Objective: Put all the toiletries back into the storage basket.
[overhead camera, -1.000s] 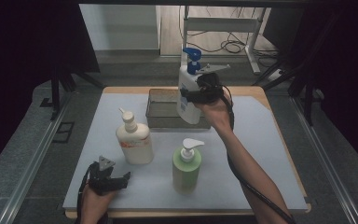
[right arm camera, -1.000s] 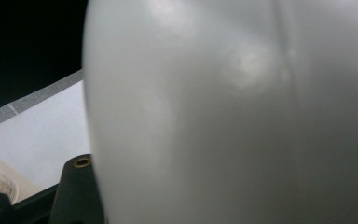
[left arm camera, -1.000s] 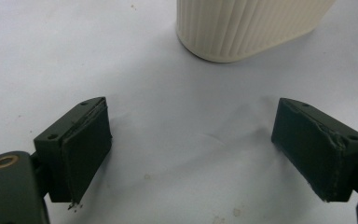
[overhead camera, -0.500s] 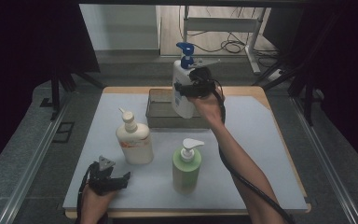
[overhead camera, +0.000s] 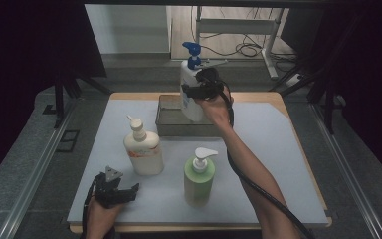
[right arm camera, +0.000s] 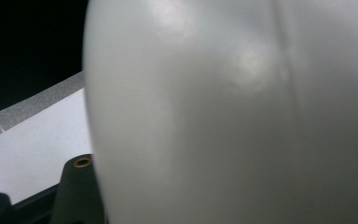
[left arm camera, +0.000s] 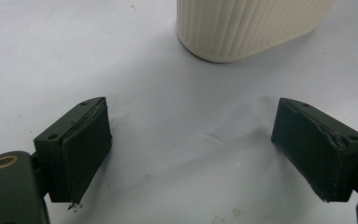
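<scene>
A white bottle with a blue pump (overhead camera: 189, 84) hangs tilted above the grey tray (overhead camera: 171, 130) at the back middle of the table. My right gripper (overhead camera: 199, 91) is shut on its body, and in the right gripper view the bottle's white wall (right arm camera: 237, 116) sits right against the camera. My left gripper (overhead camera: 117, 191) rests near the front left edge, open. Its pads (left arm camera: 86, 149) stand wide apart with only bare mat between them, and the ribbed base of the cream bottle (left arm camera: 247, 23) lies just ahead.
A cream pump bottle with an orange label (overhead camera: 143, 149) stands left of centre and a green pump bottle (overhead camera: 199, 179) stands at front centre. The pale mat (overhead camera: 278, 149) covers the tabletop. Dark curtains and a cable-strewn floor lie beyond the table's far edge.
My right hand has carried the blue-pump bottle leftward, above the tray. The left gripper has stayed where it was.
</scene>
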`<state>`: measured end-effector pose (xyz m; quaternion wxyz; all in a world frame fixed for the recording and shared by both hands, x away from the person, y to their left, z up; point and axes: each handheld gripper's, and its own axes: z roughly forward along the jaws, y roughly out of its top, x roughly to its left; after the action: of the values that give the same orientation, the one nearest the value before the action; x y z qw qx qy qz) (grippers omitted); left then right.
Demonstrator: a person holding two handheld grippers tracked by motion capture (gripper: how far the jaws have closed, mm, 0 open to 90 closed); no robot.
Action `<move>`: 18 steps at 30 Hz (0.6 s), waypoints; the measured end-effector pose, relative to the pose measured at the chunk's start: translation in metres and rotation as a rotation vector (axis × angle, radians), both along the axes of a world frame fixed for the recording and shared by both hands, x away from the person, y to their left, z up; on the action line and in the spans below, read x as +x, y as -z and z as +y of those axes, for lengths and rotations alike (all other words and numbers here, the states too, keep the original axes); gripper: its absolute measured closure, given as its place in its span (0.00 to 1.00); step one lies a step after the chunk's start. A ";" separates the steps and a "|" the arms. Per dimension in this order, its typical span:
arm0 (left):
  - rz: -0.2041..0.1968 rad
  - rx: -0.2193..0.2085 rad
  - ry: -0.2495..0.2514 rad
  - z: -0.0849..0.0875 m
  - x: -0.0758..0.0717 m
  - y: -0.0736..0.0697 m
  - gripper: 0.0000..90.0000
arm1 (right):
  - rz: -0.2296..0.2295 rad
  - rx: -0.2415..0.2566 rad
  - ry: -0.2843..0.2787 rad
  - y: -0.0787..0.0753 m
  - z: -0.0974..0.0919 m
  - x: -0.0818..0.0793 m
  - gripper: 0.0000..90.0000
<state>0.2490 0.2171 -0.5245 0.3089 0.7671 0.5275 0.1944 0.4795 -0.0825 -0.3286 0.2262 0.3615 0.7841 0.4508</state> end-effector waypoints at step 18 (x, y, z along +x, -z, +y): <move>0.002 -0.003 -0.004 0.000 0.000 0.000 0.13 | 0.015 -0.027 0.007 0.028 0.018 0.021 0.42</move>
<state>0.2487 0.2167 -0.5245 0.3094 0.7657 0.5297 0.1934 0.5004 -0.0647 -0.3566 0.2268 0.3645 0.7906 0.4366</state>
